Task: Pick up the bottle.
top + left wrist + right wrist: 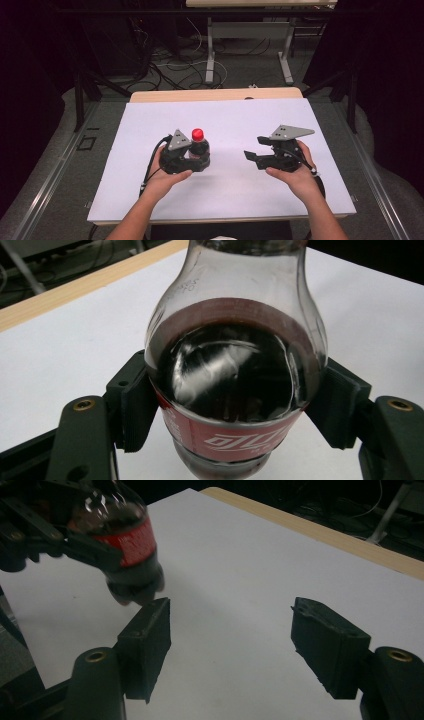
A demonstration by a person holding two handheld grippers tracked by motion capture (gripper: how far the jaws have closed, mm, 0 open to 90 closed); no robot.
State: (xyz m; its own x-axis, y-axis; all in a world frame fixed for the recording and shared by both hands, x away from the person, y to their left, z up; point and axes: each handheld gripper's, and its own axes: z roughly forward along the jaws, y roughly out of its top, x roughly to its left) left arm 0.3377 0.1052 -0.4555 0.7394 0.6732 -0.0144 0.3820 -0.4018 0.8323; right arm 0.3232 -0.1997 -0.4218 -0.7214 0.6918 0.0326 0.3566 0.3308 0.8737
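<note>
A cola bottle [200, 145] with a red cap and red label stands upright in my left gripper [200, 161], which is shut on its body just above the label. In the left gripper view both pads press the sides of the bottle [235, 365], which is dark liquid below and clear neck above. My right gripper [254, 148] hovers to the right of the bottle, pointing left at it, open with nothing between its jaws. The right gripper view has its own jaws [230, 640] standing apart over the white sheet, with the bottle [127, 550] and the left gripper's fingers [90, 550] farther off at upper left.
A white sheet [225, 200] covers the table, with a wooden edge [215, 95] showing at the far side. Beyond it lie floor cables and the legs of another table [210, 55]. Dark frame posts stand at both sides.
</note>
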